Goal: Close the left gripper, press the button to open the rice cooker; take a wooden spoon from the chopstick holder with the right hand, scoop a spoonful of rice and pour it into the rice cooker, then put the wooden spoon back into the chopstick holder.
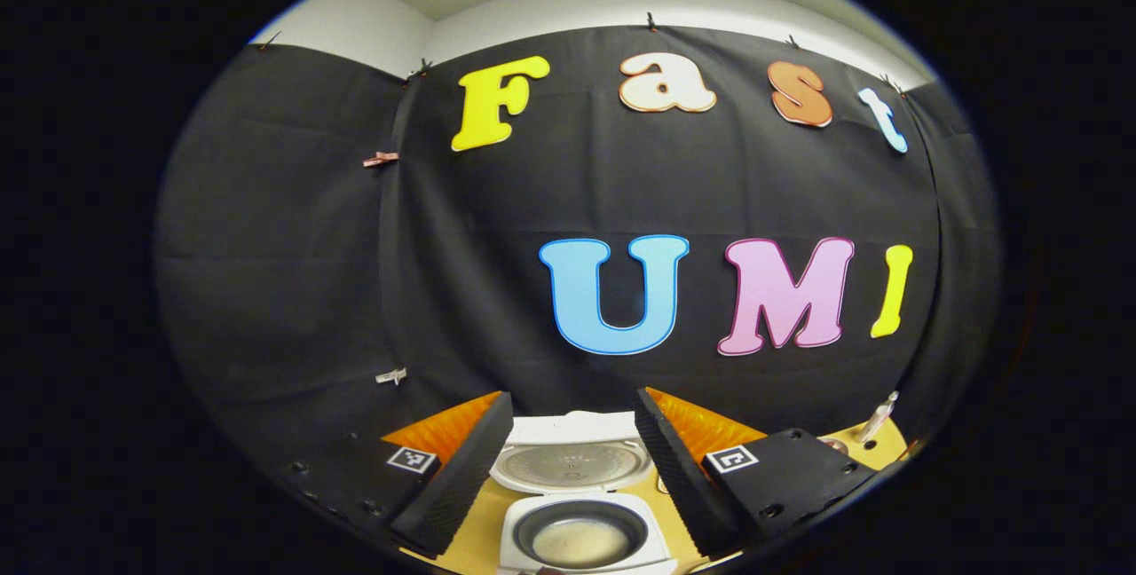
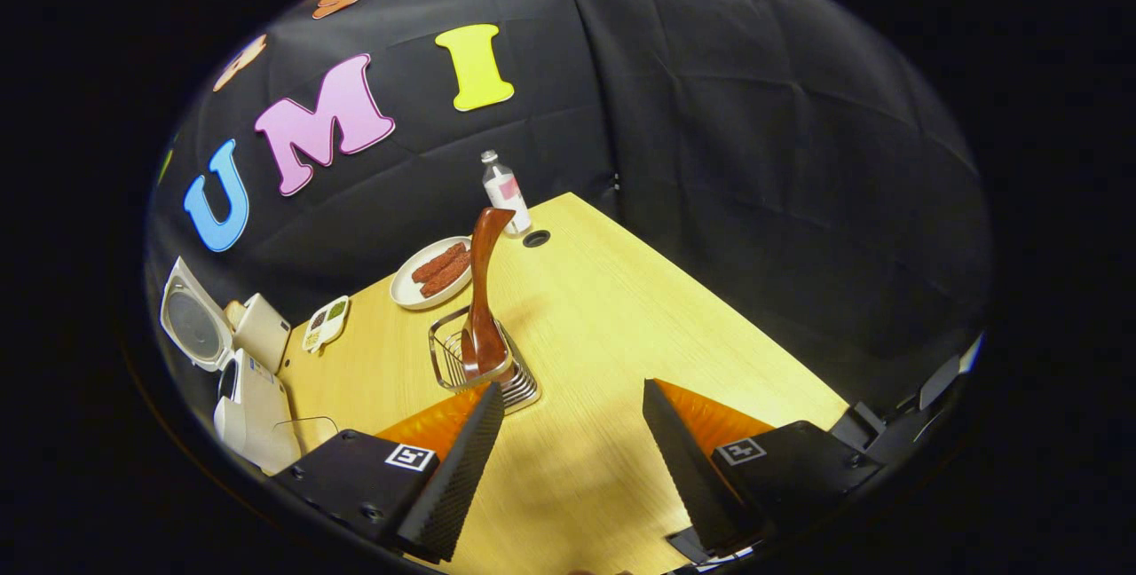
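Right gripper view: the reddish-brown wooden spoon (image 2: 484, 291) stood upright in the wire chopstick holder (image 2: 479, 362) on the pale wooden table (image 2: 621, 309), just beyond the right gripper (image 2: 568, 442), fingers spread wide and empty. Judged light, stiff, smooth-lacquered; best pinched at the handle's upper end. The left gripper (image 1: 572, 468), fingers also apart, was above the open white rice cooker (image 1: 581, 531), rice inside. No readable labels; the small clear bottle (image 2: 504, 189) was too small to read.
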Available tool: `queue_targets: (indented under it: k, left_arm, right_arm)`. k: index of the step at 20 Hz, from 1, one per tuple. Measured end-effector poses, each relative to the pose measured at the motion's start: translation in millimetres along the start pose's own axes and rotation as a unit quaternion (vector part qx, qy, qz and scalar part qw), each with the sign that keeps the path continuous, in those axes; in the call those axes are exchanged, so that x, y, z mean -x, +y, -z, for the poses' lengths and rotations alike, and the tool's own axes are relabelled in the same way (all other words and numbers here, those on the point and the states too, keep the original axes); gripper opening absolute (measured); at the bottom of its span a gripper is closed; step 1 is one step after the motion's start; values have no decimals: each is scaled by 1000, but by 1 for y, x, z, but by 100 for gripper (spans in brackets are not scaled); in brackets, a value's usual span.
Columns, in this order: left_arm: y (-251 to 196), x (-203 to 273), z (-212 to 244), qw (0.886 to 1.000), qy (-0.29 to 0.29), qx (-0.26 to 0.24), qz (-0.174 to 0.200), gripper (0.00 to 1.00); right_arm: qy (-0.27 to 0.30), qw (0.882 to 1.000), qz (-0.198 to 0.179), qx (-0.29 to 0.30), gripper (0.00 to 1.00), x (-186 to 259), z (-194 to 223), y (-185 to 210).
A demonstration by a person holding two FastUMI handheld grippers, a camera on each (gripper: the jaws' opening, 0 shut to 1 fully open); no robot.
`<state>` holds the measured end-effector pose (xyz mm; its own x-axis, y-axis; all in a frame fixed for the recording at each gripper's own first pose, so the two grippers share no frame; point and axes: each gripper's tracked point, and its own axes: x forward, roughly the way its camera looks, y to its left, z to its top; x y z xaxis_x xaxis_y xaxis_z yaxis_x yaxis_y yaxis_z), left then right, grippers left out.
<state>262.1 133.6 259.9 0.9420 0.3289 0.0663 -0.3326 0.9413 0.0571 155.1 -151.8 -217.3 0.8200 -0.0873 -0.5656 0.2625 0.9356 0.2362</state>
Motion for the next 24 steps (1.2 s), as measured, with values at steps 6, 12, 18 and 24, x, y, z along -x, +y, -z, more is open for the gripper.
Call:
queue_targets:
  k: [6, 12, 18, 24]
  left_arm:
    - [12, -74, 20, 1000, -11, -6, 25, 93]
    - [20, -140, 66, 999, 14, -1, 43, 94]
    - [14, -175, 94, 997, 39, -21, 62, 93]
    - [5, -158, 106, 993, 76, 9, 84, 95]
  right_arm:
    - [22, 999, 1, 25, 99, 18, 17, 6]
    - [31, 998, -7, 62, 99, 56, 35, 22]
    - [26, 996, -7, 86, 99, 81, 44, 30]
    - [29, 993, -25, 110, 99, 88, 57, 49]
